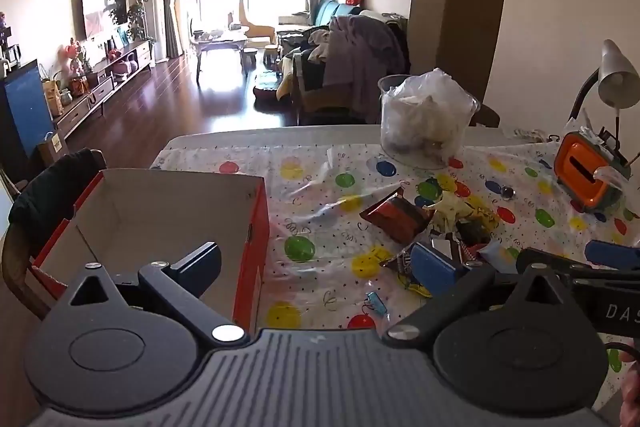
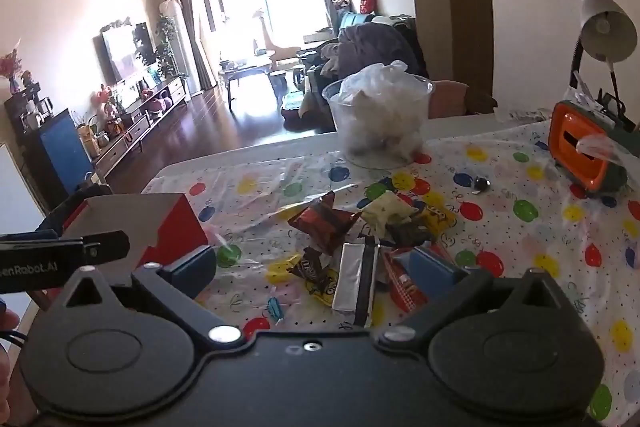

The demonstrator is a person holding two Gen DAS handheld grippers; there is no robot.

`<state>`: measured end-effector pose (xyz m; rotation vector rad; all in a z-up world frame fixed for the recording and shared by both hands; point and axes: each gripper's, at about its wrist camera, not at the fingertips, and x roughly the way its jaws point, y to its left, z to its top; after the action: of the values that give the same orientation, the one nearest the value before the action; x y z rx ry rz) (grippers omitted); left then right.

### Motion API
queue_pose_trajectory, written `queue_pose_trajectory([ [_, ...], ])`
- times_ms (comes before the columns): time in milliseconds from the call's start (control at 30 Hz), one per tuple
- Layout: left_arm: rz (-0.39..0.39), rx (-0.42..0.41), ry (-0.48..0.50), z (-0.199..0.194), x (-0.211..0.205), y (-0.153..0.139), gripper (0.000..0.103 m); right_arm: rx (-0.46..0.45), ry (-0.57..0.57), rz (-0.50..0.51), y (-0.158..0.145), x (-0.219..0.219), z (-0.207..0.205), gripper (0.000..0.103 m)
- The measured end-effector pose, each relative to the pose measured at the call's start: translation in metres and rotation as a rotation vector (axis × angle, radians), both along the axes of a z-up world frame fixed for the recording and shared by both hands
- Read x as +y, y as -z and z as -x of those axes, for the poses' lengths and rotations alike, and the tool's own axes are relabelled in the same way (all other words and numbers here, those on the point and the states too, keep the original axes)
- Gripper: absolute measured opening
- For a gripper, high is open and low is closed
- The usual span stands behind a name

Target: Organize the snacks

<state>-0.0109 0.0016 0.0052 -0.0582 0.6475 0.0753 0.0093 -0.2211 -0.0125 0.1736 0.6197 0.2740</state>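
A heap of snack packets (image 2: 360, 239) lies on the balloon-print tablecloth: a dark red packet (image 2: 326, 223), a pale yellow one (image 2: 386, 213), a silver bar (image 2: 354, 281) and a brown candy bag (image 2: 310, 267). The same heap (image 1: 432, 227) shows in the left wrist view, right of centre. An empty red cardboard box (image 1: 160, 211) stands at the table's left edge; its corner (image 2: 180, 223) shows in the right wrist view. My left gripper (image 1: 316, 263) hangs open between box and heap, holding nothing. My right gripper (image 2: 316, 267) is open just above the near side of the heap, with nothing between its fingers.
A clear plastic tub (image 2: 380, 119) stuffed with white bags stands at the table's far side. An orange and green holder (image 2: 580, 155) and a desk lamp (image 2: 604, 23) are at the right. A chair with dark cloth (image 1: 44, 203) stands left of the box.
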Motion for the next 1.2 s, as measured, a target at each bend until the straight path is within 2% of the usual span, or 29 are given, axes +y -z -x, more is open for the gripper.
queue_pose_trajectory([
  [200, 0.017, 0.03, -0.026, -0.002, 0.004, 0.004, 0.102, 0.022, -0.015, 0.021, -0.002, -0.002, -0.006, 0.103],
  [733, 0.023, 0.045, -0.01, -0.003, 0.002, 0.007, 0.102, 0.074, -0.051, 0.018, 0.0, -0.003, -0.01, 0.103],
  [1200, 0.032, 0.057, -0.011, -0.001, 0.001, 0.012, 0.102, 0.1, -0.038, 0.033, 0.004, -0.005, -0.009, 0.103],
])
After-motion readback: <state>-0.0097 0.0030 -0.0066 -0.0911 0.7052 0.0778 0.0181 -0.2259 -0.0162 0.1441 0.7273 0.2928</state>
